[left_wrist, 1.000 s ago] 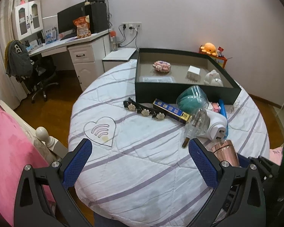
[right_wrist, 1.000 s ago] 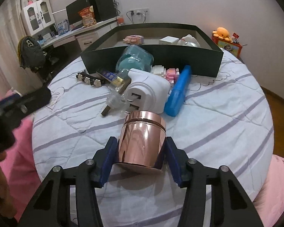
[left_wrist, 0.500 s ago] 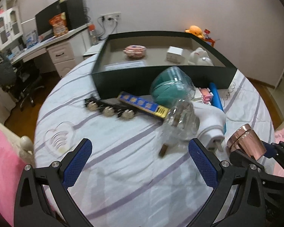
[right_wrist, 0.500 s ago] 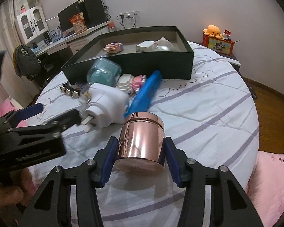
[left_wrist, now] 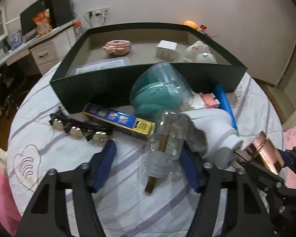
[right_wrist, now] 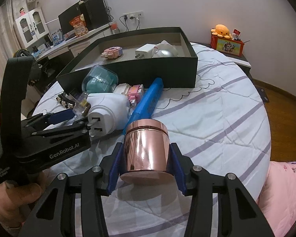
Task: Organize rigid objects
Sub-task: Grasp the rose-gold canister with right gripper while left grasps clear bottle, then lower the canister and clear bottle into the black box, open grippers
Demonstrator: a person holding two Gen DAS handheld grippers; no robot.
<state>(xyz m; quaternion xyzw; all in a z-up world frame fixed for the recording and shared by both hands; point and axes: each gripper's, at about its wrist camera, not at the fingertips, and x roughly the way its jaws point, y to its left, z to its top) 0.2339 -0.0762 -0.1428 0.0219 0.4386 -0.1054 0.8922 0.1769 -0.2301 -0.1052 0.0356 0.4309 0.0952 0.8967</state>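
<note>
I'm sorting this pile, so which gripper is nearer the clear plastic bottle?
Left. The left gripper straddles the clear plastic bottle, jaws closing around it; the right gripper holds the copper jar off to the side.

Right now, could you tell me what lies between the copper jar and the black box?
In the right wrist view, the blue tube lies between copper jar and black box.

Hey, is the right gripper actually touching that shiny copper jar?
Touching. In the right wrist view both blue pads of the right gripper press the sides of the copper jar, with no gap on either side; its jaws are closing.
</note>
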